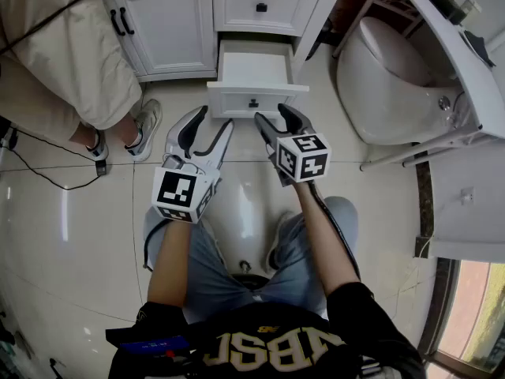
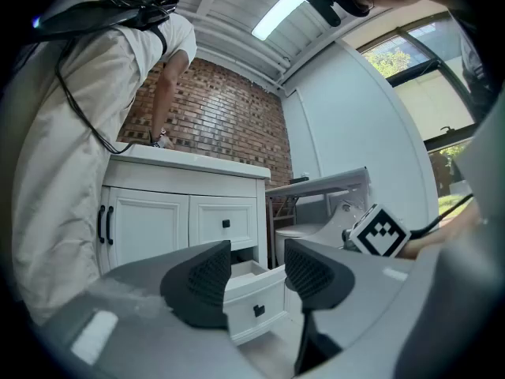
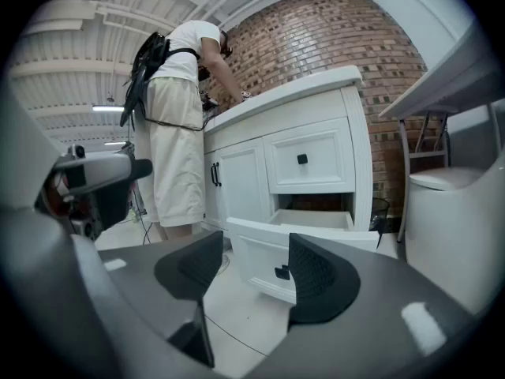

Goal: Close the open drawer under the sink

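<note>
The white drawer (image 1: 254, 95) stands pulled out from the vanity cabinet (image 1: 181, 22), its small black knob (image 1: 253, 103) facing me. The same open drawer (image 2: 256, 294) shows between the left jaws, and in the right gripper view the drawer (image 3: 300, 251) lies just beyond the jaws. My left gripper (image 1: 211, 125) hovers open, a short way in front of the drawer's left corner. My right gripper (image 1: 270, 117) is open too, close to the drawer front near the knob, not touching it. Nothing is between either pair of jaws.
A person in beige shorts (image 1: 75, 61) stands at the left of the cabinet; cables (image 1: 47, 176) trail on the tiled floor. A white toilet (image 1: 387, 77) sits at the right beside a white counter (image 1: 465, 61). My own knees (image 1: 260, 267) are below.
</note>
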`<act>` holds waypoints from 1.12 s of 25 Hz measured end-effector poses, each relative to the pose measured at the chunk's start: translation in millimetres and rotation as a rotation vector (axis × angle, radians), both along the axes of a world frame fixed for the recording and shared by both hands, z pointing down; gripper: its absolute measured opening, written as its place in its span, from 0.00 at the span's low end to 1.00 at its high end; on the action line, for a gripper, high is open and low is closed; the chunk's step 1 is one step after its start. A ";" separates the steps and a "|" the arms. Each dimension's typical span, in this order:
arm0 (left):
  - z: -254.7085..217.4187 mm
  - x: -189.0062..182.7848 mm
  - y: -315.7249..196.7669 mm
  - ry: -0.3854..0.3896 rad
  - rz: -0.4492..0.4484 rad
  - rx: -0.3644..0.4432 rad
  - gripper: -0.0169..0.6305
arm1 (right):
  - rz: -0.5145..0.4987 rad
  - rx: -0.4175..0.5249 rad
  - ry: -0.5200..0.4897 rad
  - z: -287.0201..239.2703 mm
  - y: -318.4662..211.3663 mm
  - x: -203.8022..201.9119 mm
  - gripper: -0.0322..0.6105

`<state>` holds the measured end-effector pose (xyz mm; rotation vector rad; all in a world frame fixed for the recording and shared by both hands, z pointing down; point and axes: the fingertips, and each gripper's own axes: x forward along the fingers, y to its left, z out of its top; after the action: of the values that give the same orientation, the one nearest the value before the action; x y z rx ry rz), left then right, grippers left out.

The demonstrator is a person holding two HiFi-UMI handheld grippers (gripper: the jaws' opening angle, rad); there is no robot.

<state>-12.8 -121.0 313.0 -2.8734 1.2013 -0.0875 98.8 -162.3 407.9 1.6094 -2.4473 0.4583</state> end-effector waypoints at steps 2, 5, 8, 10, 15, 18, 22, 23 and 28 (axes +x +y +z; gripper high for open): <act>2.0 -1.2 -6.8 0.007 -0.008 -0.008 0.35 | 0.008 -0.024 -0.005 17.9 -14.2 -0.1 0.45; 9.1 -2.2 -21.5 -0.010 -0.021 -0.012 0.35 | 0.020 -0.063 -0.019 46.6 -35.5 1.8 0.43; 17.3 -4.9 -38.1 -0.037 -0.034 -0.022 0.35 | 0.035 -0.109 -0.027 79.4 -54.7 4.1 0.41; 22.4 -5.6 -46.8 -0.052 -0.035 -0.032 0.35 | 0.046 -0.135 -0.033 98.4 -67.8 6.7 0.40; 35.3 -8.5 -61.6 -0.077 -0.027 -0.057 0.35 | 0.045 -0.170 -0.053 127.4 -95.9 8.1 0.34; 42.4 -13.0 -73.3 -0.076 -0.029 -0.076 0.35 | 0.048 -0.168 -0.051 133.0 -107.3 8.0 0.24; 53.5 -16.9 -89.3 -0.071 -0.035 -0.106 0.35 | 0.055 -0.141 -0.041 132.5 -133.1 10.1 0.24; 55.7 -16.2 -92.0 -0.071 -0.033 -0.113 0.35 | 0.055 -0.133 -0.045 132.3 -140.9 11.2 0.24; 60.8 -1.6 -102.0 -0.051 0.003 -0.135 0.35 | 0.071 -0.067 -0.060 129.2 -181.8 23.1 0.24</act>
<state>-14.3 -223.0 373.8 -2.9662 1.2275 -0.2502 121.8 -344.1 537.1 1.6836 -2.3958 0.6008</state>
